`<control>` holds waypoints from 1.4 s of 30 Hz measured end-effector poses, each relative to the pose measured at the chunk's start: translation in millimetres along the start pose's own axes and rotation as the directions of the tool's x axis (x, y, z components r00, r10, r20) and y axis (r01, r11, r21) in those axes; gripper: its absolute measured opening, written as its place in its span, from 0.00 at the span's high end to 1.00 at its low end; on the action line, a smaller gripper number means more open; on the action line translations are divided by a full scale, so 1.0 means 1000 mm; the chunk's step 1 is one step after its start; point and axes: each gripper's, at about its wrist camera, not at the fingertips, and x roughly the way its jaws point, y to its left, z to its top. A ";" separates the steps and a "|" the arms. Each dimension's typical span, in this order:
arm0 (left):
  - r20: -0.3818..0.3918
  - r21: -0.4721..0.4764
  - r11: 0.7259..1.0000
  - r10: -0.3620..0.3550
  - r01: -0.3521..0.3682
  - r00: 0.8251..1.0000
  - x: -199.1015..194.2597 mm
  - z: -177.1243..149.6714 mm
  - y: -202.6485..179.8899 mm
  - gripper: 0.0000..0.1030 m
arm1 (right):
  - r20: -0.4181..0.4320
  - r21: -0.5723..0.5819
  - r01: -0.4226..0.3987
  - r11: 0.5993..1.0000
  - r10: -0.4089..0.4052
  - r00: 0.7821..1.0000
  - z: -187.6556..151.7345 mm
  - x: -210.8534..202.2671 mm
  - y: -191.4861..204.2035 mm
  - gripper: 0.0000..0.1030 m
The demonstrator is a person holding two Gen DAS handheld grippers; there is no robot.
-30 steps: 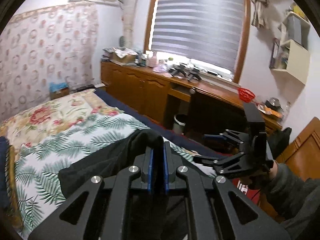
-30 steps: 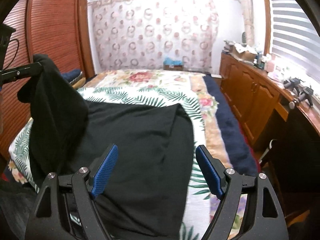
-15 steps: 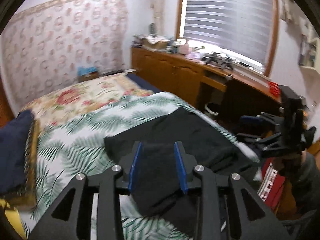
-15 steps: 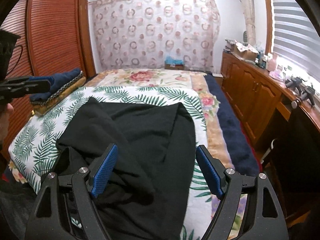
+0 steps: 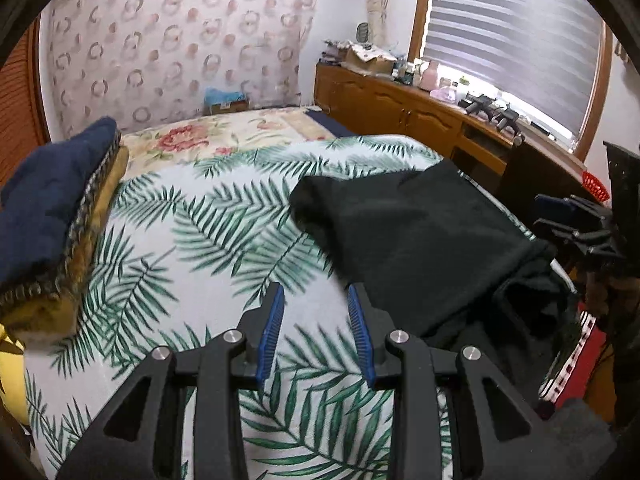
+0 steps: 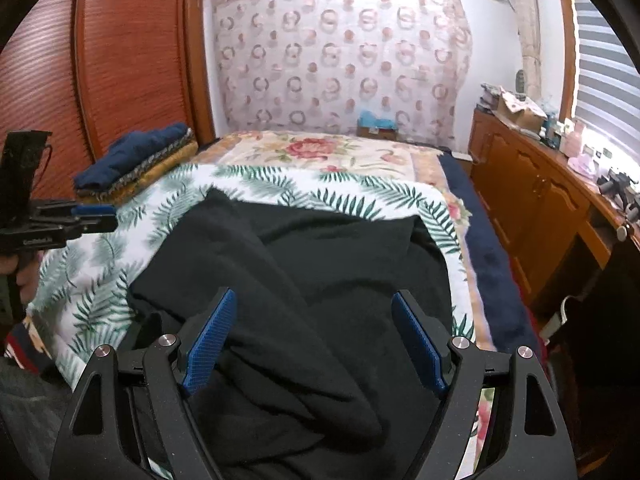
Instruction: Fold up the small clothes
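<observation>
Black garment (image 6: pixel 320 280) spread on the palm-leaf bedspread (image 5: pixel 208 240), toward the bed's near edge on the window side, one flap folded over the rest and a rumpled part hanging off the near edge. Left gripper (image 5: pixel 316 328) over bare bedspread just beside the garment's left edge, blue pads (image 5: pixel 272 320) a narrow gap apart, nothing between them; jaws just opened from a close pinch and now steady. In the right wrist view, same left gripper (image 6: pixel 98 218) at the left border, held by a hand (image 6: pixel 20 276), above the bedspread. Right gripper (image 6: pixel 316 340) low over the garment, pads (image 6: pixel 210 340) wide apart, black cloth under and between them but not pinched. From the left wrist view, right gripper (image 5: pixel 560 220) at the right border, past the garment's far side. Folded stack (image 5: pixel 52 216) of navy and mustard cloth on the bed's wardrobe side, well apart from the garment. Wooden desk (image 6: pixel 540 208) under the window, cluttered with small things.
</observation>
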 end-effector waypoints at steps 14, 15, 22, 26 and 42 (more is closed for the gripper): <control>-0.092 -0.064 0.997 -0.053 0.047 0.994 0.016 -0.034 0.005 0.70 | -0.031 0.124 0.058 0.991 -0.054 0.998 -0.040 0.007 -0.042 0.21; -0.098 -0.067 0.997 -0.052 0.045 0.994 0.016 -0.035 0.005 0.69 | -0.026 0.123 0.062 0.991 -0.059 0.998 -0.041 0.005 -0.042 0.21; -0.080 -0.076 0.996 -0.041 0.035 0.996 0.010 -0.042 0.007 0.70 | -0.012 0.103 0.053 0.993 -0.052 0.999 -0.034 -0.003 -0.034 0.21; -0.072 -0.079 0.997 -0.026 0.021 0.997 0.010 -0.043 0.008 0.69 | 0.009 0.059 0.004 0.998 -0.005 1.000 -0.014 -0.003 -0.018 0.21; 0.010 -0.102 0.989 0.105 -0.103 0.994 -0.014 -0.036 0.023 0.70 | -0.176 -0.236 -0.283 0.930 0.245 0.953 0.036 0.067 0.106 0.21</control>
